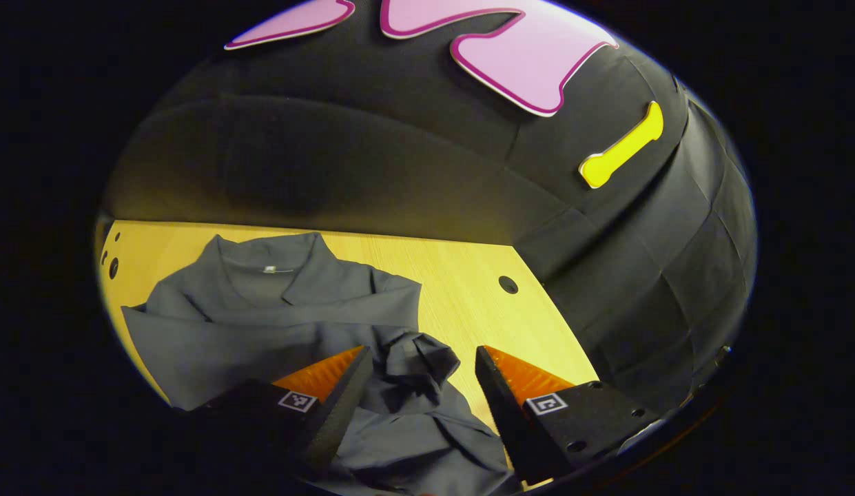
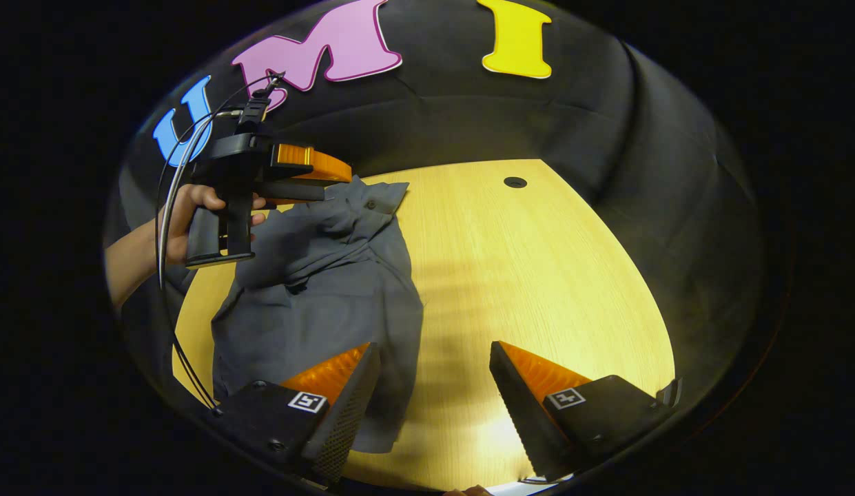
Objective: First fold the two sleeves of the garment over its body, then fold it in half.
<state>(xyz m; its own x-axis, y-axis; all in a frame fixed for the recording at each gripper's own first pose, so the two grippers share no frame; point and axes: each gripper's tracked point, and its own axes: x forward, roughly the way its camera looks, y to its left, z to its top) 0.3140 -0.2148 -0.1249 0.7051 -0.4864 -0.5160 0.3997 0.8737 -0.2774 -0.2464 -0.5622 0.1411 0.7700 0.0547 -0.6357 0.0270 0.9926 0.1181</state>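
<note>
One grey garment [image 1: 275, 317] lies on a pale wooden table [image 1: 461, 289], its collar [image 1: 269, 265] toward the far edge by the black cloth wall in the left gripper view. A bunched sleeve [image 1: 413, 358] is heaped on the near right part of the shirt, and the cloth's near end is cut off behind the left gripper [image 1: 424, 368], whose two fingers stand wide apart with nothing pressed between them. The lower hem cannot be made out there.

In the right gripper view the same garment [image 2: 331, 296] lies on the left half of the table [image 2: 537, 275], its near edge partly hidden by one finger of the right gripper [image 2: 434, 365], whose jaws are spread over cloth edge and bare wood, holding nothing. Farther off at far left, a hand [image 2: 186, 220] holds the other gripper above the crumpled sleeve [image 2: 331, 213]; whether its tips touch the cloth is hard to tell. One round hole [image 2: 515, 182] shows in the tabletop near the far edge; in the left gripper view several small holes sit at the far left corner, partly cut off.
</note>
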